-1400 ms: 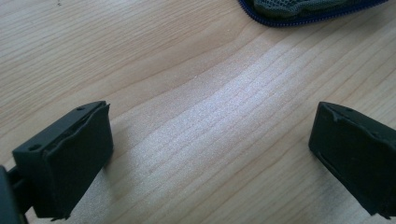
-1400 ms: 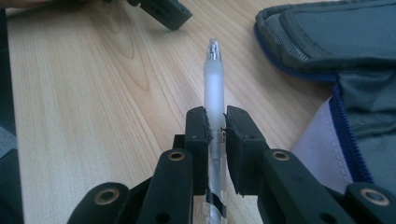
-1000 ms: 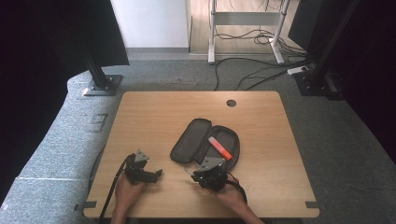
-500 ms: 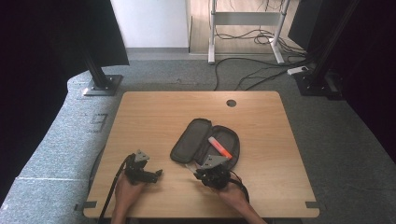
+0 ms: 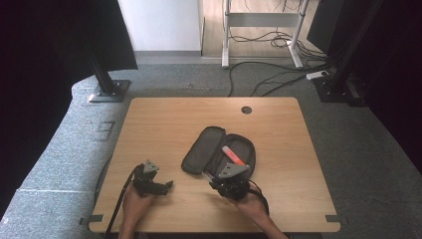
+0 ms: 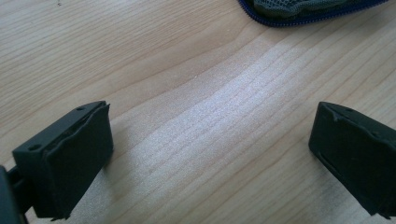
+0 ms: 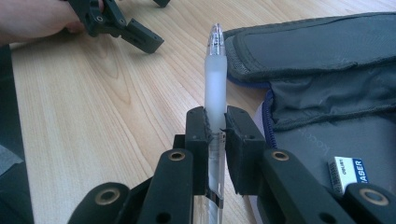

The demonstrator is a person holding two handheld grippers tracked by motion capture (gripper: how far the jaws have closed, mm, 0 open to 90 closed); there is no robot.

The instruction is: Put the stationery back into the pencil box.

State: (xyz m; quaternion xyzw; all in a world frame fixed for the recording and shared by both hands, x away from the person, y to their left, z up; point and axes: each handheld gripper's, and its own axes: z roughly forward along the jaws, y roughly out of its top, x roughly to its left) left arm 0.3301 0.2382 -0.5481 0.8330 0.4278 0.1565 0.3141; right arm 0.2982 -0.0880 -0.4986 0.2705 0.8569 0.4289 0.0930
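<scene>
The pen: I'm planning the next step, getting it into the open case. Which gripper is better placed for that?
Right. The right gripper is already shut on the pen, right beside the open case. The left gripper is open over bare table, with nothing between its jaws, farther from the case.

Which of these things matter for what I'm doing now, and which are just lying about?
In the job: clear plastic pen clamped in the right hand-held gripper; open grey fabric pencil case.

Lying about: orange marker and white eraser in the case; the open left hand-held gripper.
</scene>
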